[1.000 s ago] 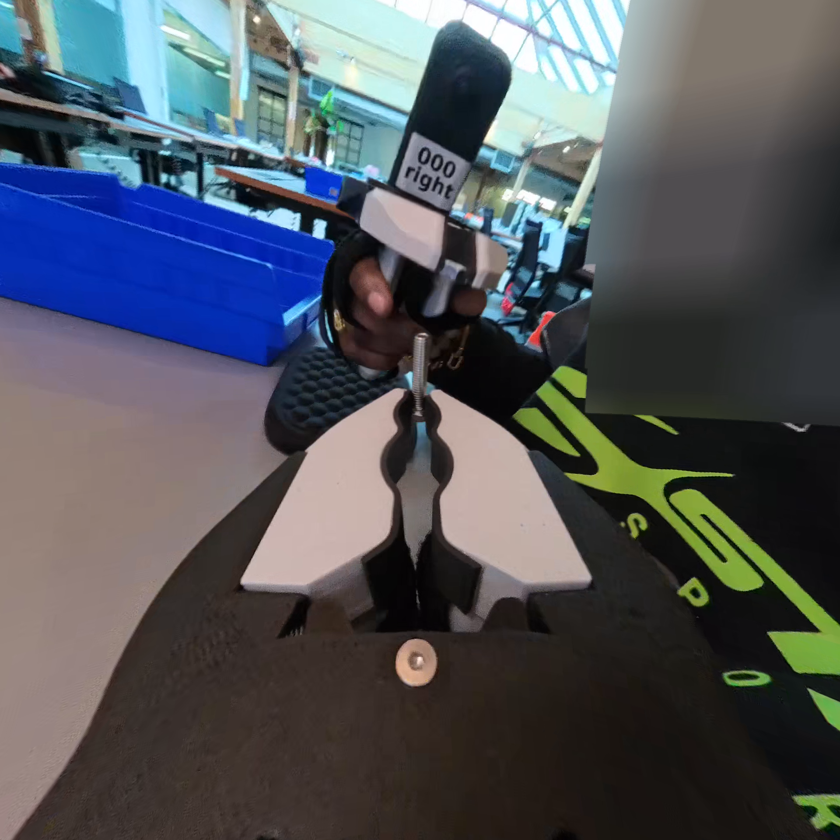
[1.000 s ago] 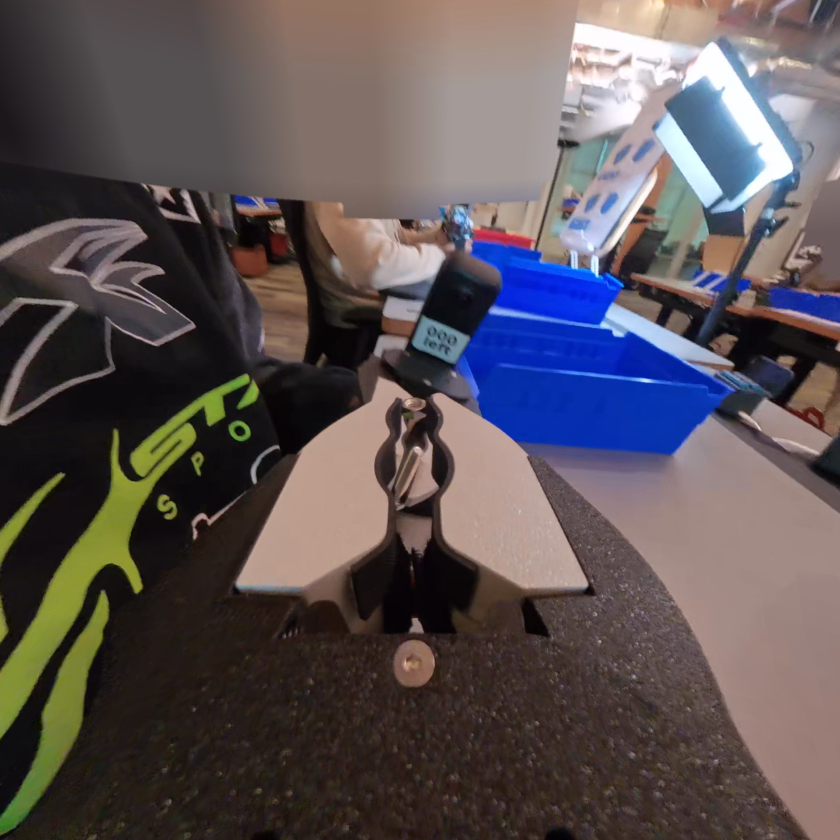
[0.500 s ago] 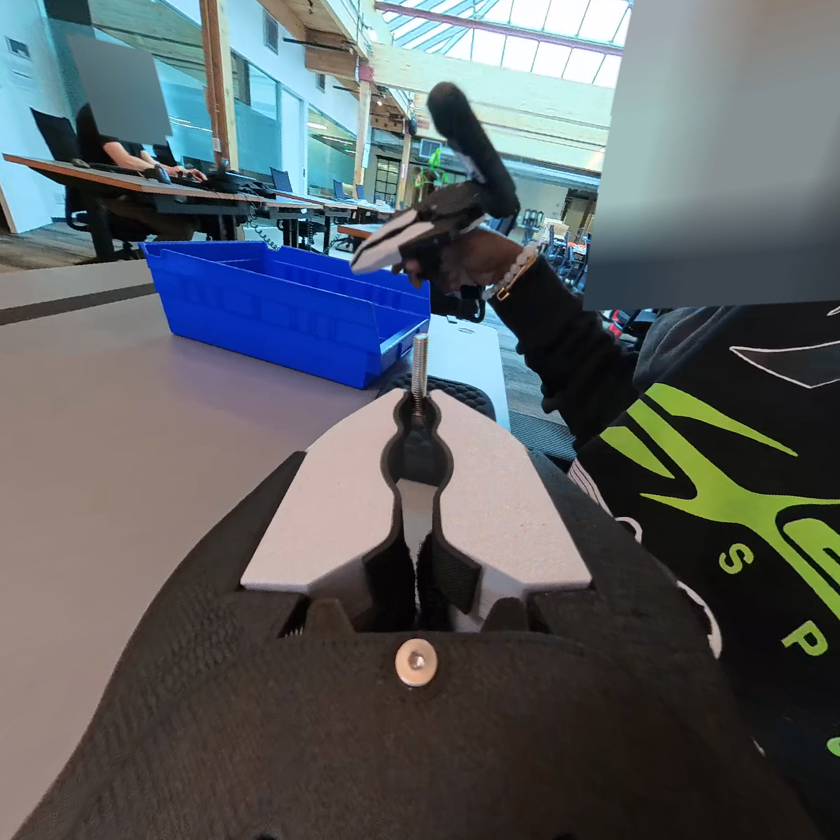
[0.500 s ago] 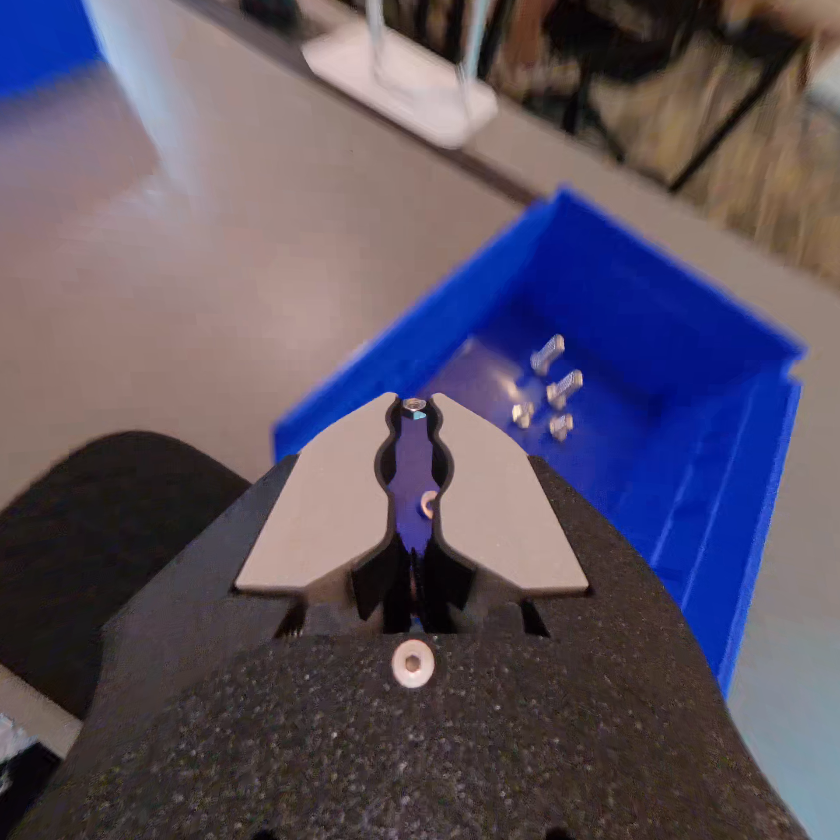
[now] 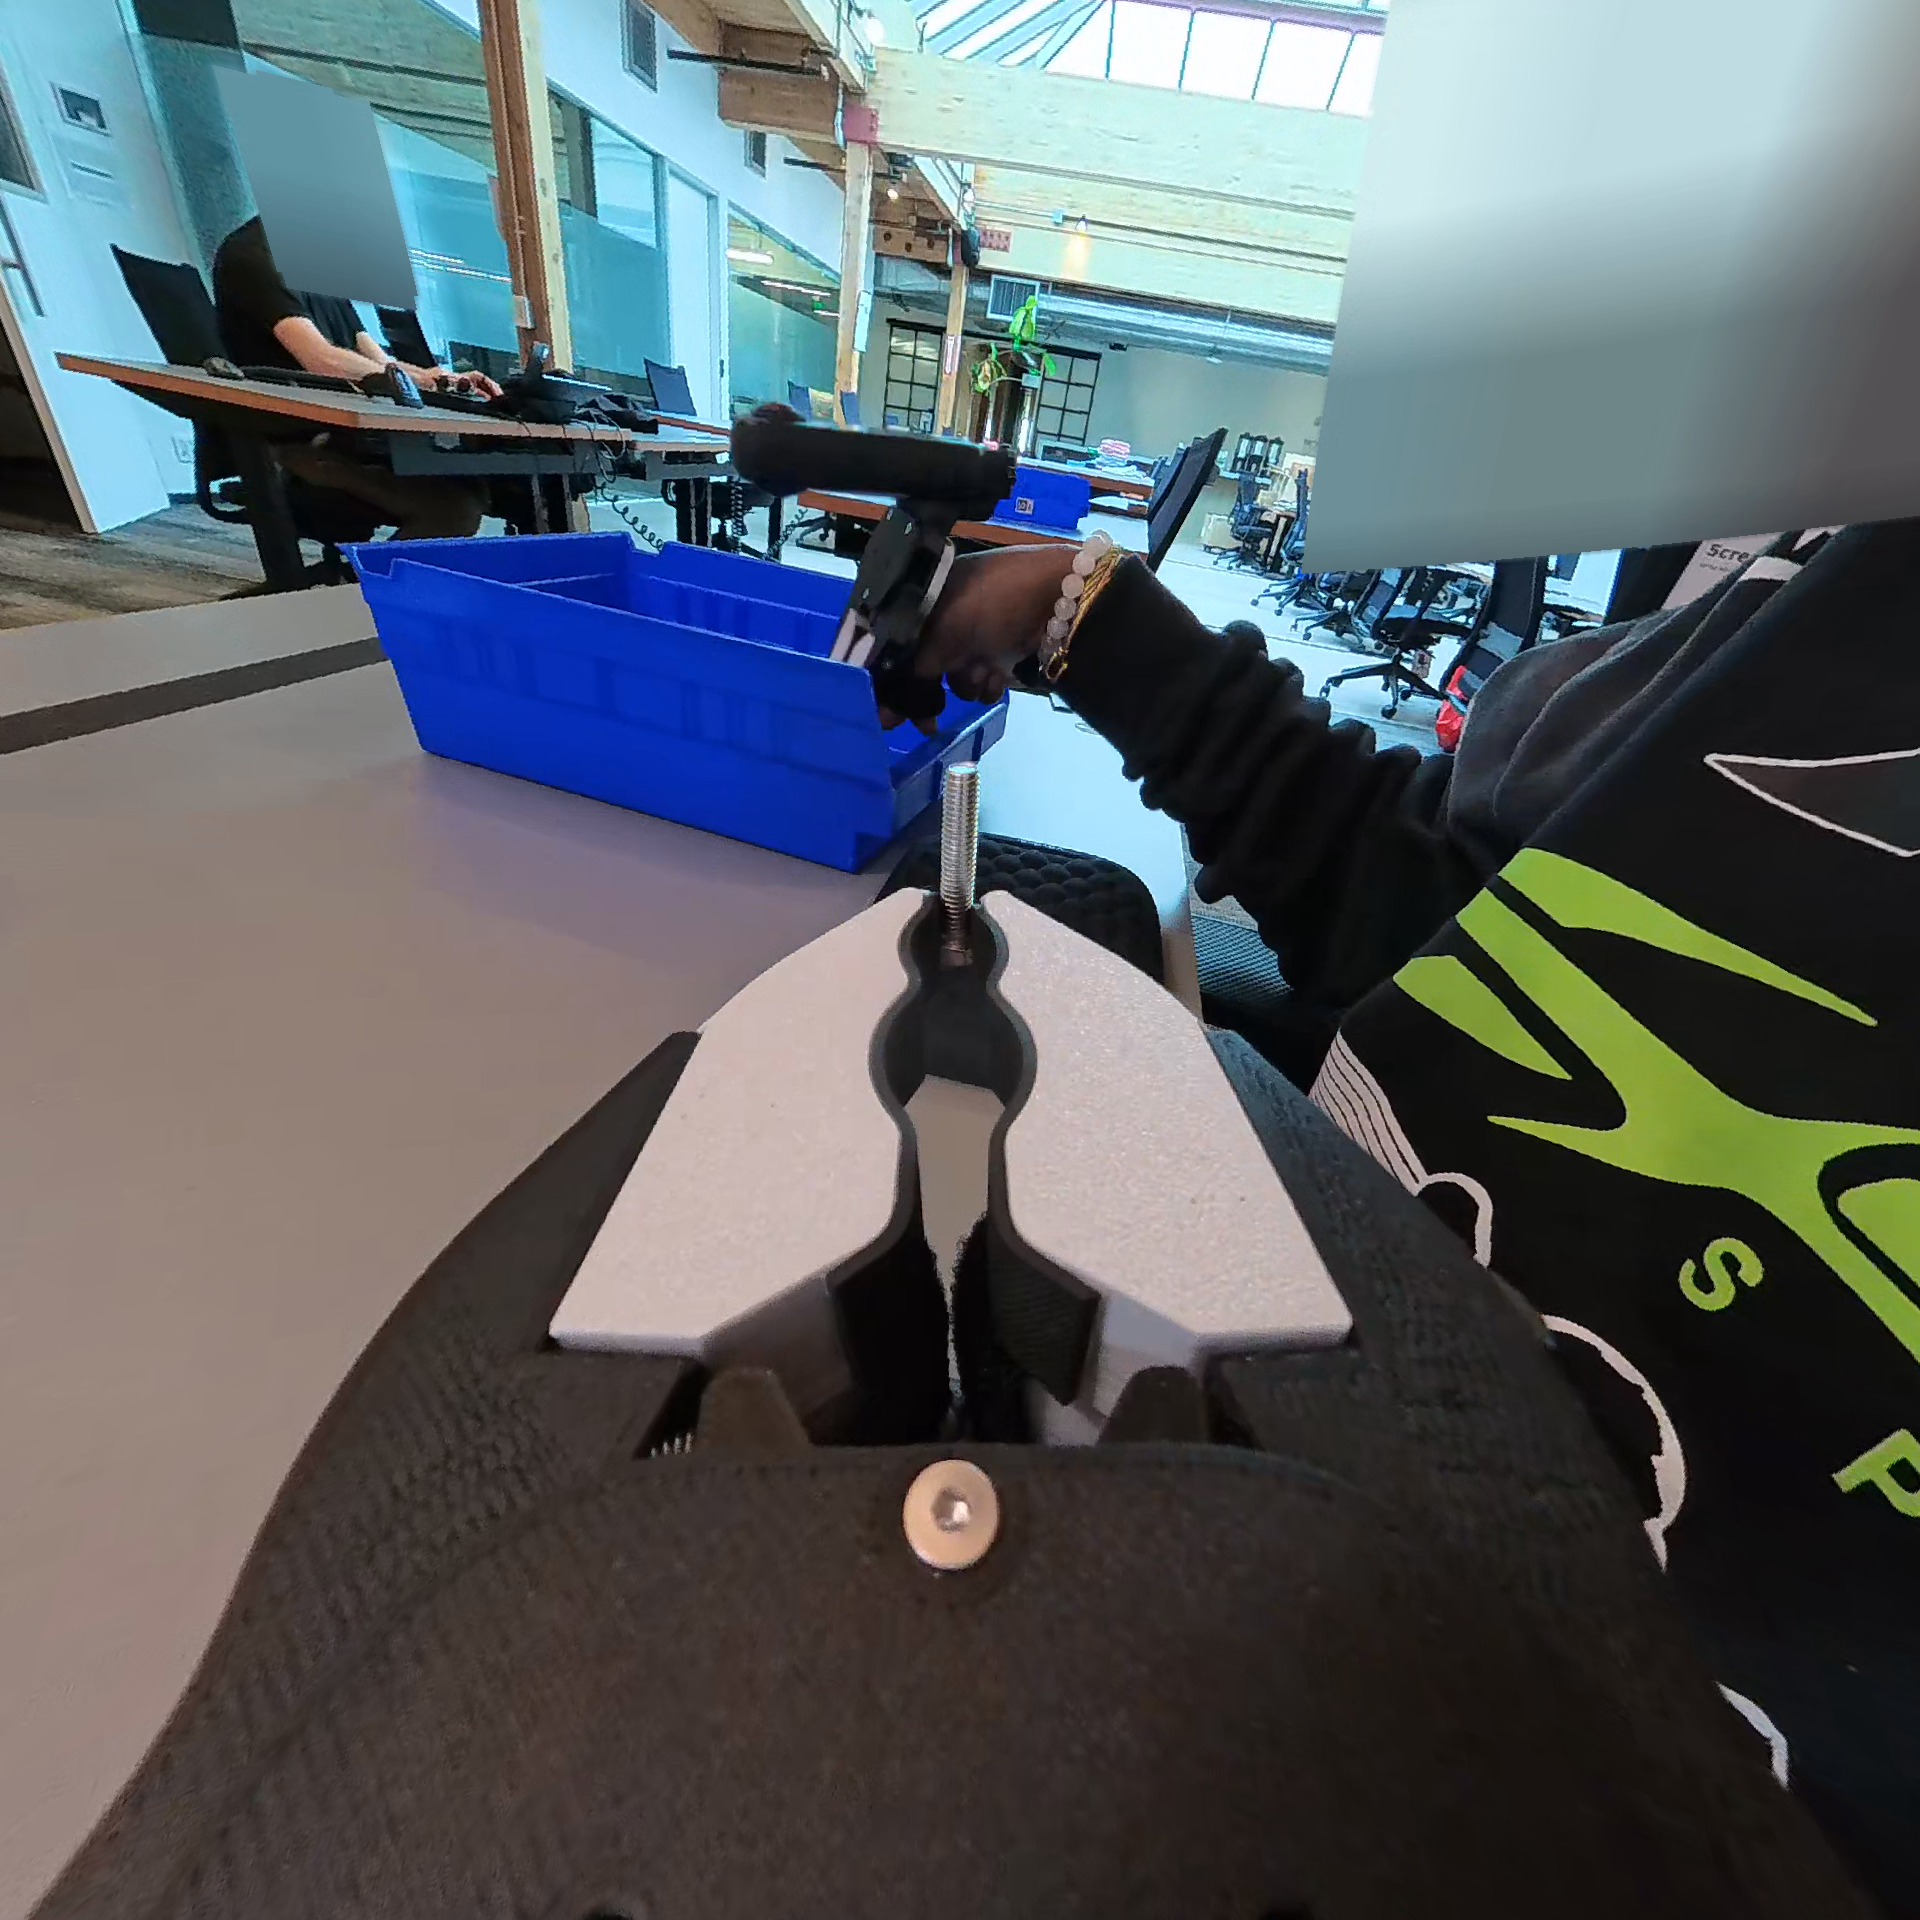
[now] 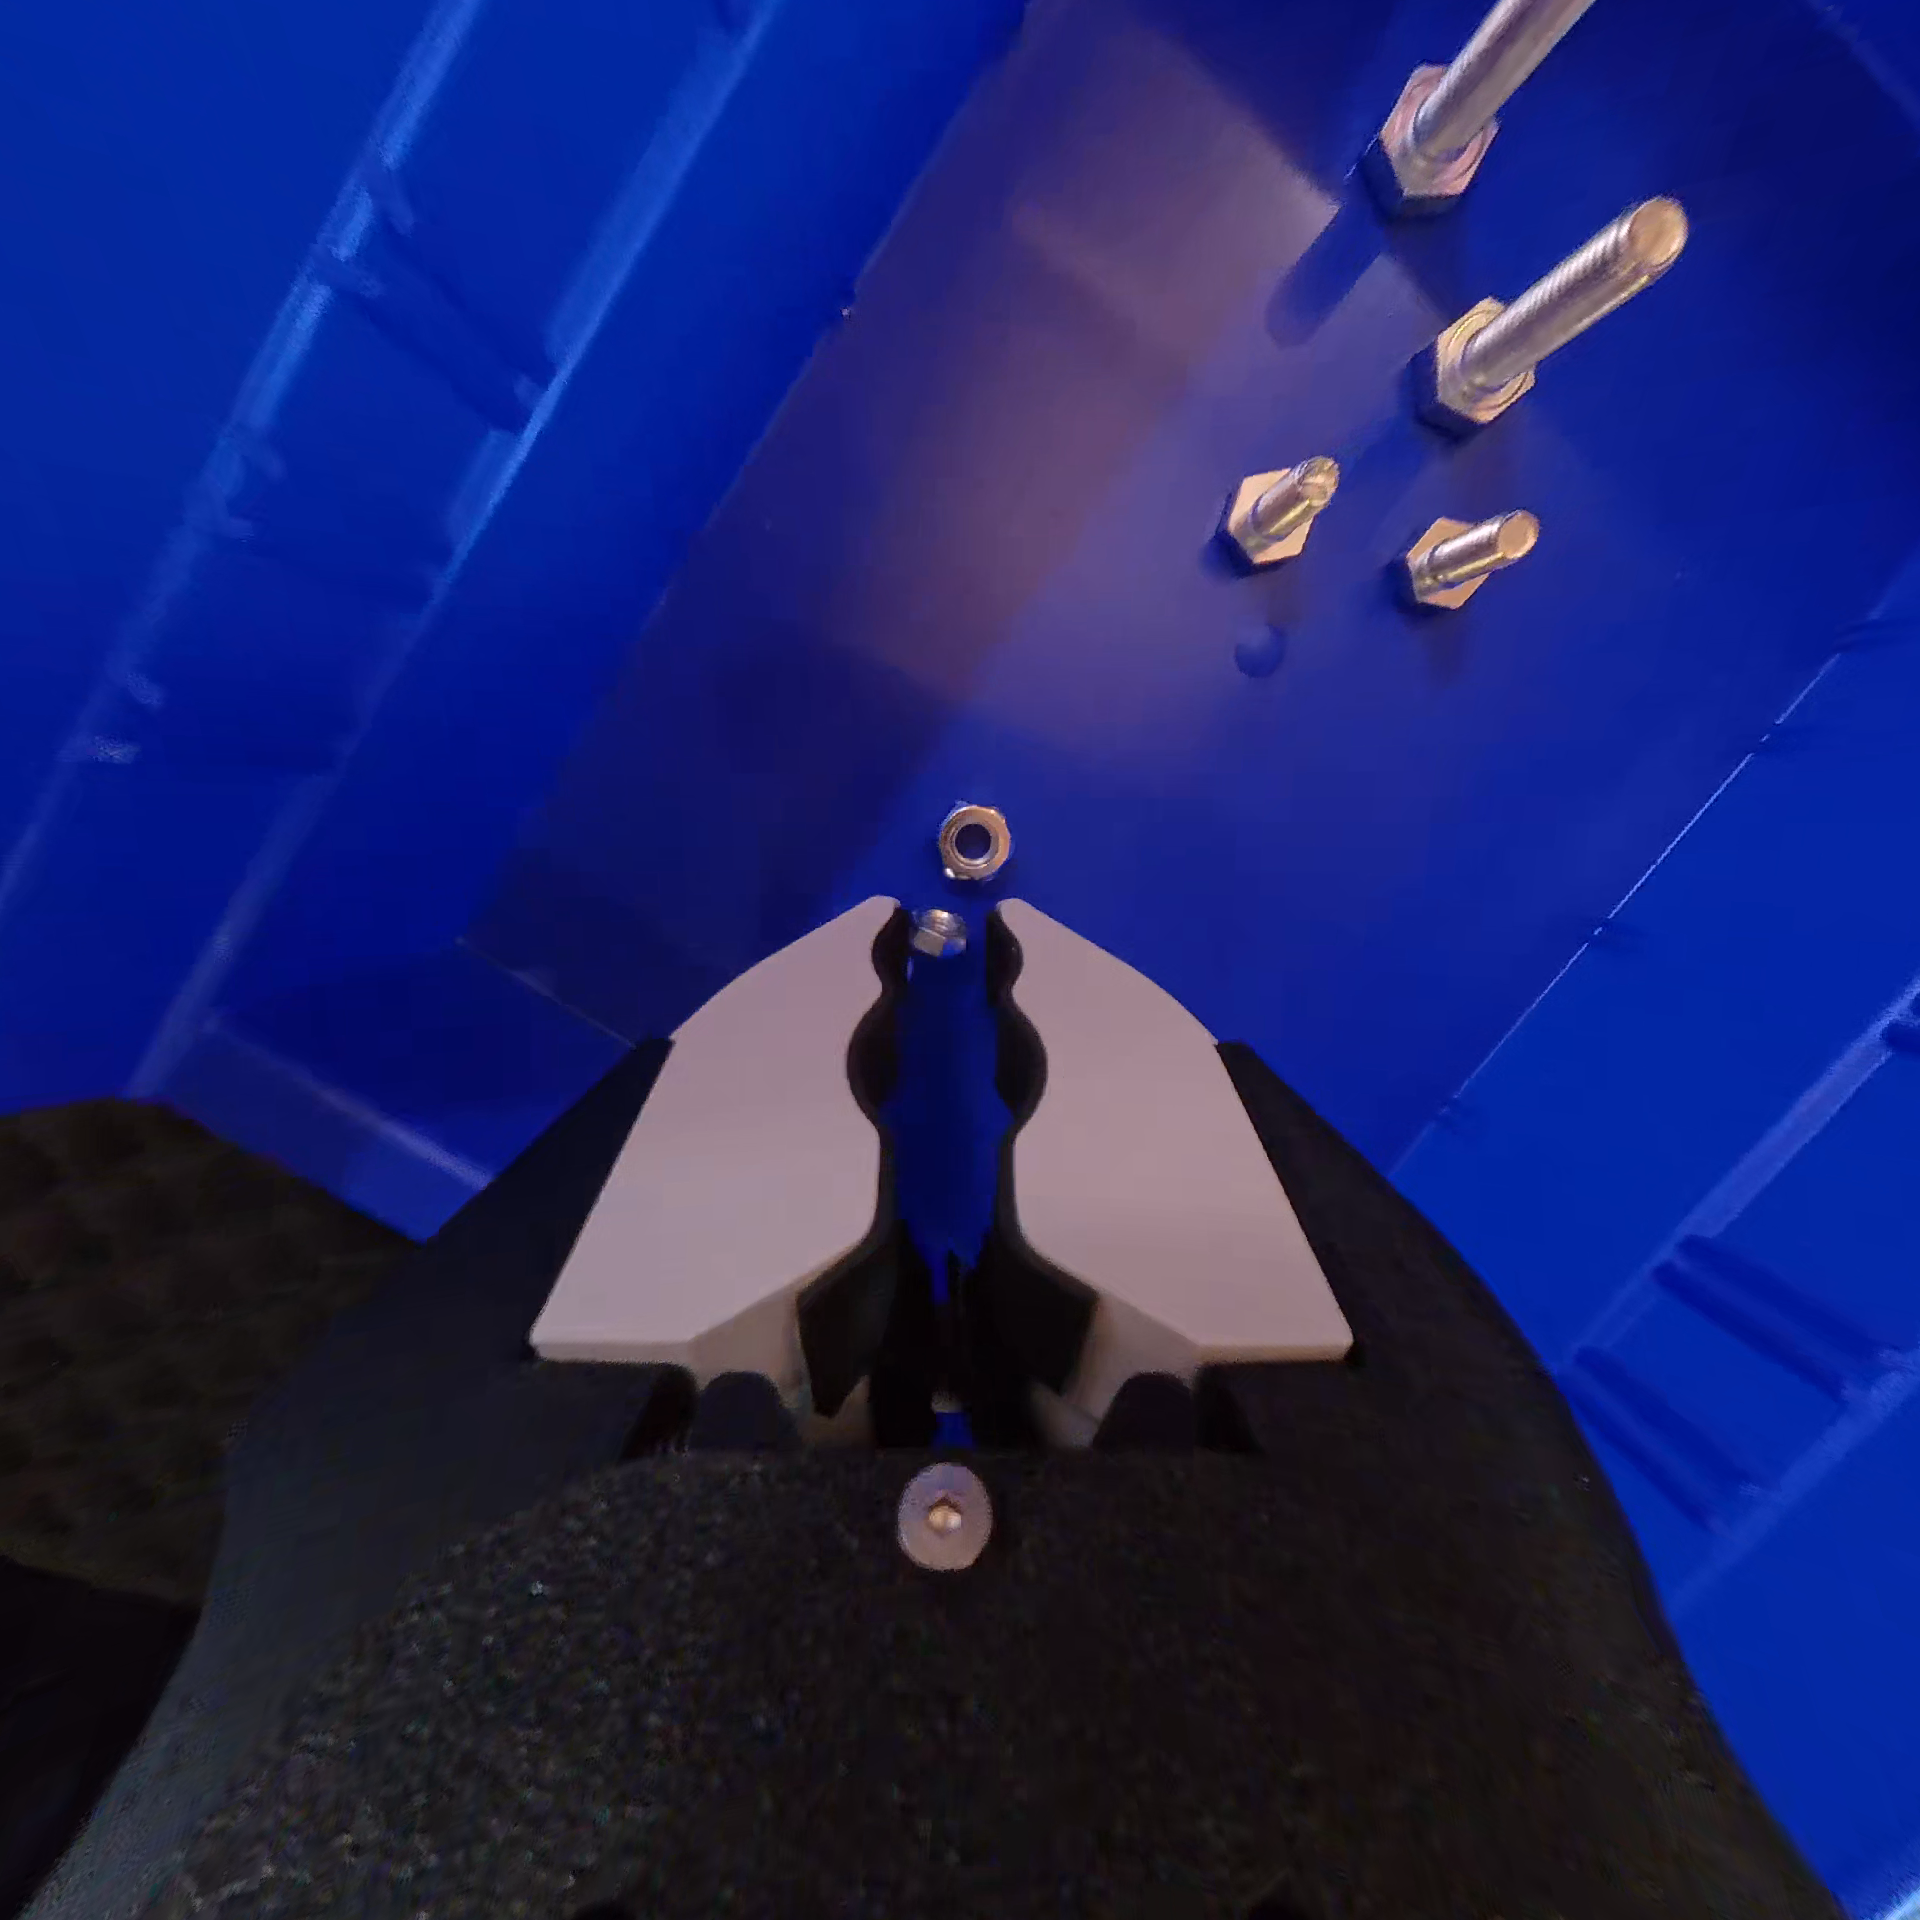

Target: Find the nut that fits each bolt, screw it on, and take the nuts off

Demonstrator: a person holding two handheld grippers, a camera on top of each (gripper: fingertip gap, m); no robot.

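Observation:
My left gripper (image 5: 954, 914) is shut on a silver bolt (image 5: 958, 831). Its threaded shaft stands up bare from the fingertips, above the grey table (image 5: 312, 1039). My right gripper (image 6: 943, 914) points down into the blue bin (image 6: 416, 520) with its jaws parted. A small silver nut (image 6: 937, 928) sits between its fingertips against the left pad, with a gap to the right pad. A second nut (image 6: 975, 842) lies on the bin floor just ahead. In the left wrist view the right gripper (image 5: 883, 623) reaches into the bin (image 5: 644, 686).
Several bolts stand head-down on the bin floor at the upper right (image 6: 1486, 353). A black honeycomb pad (image 5: 1060, 894) lies beyond the left fingertips. The person's black and green top (image 5: 1662, 1143) fills the right side. Another person sits at a far desk (image 5: 312, 343). Spacing between my two grippers at the tips: around 35 cm.
The right gripper carried the nut away from the bolt and down into the bin. Its jaws have widened, so the nut is no longer clamped. The left gripper keeps its bolt.

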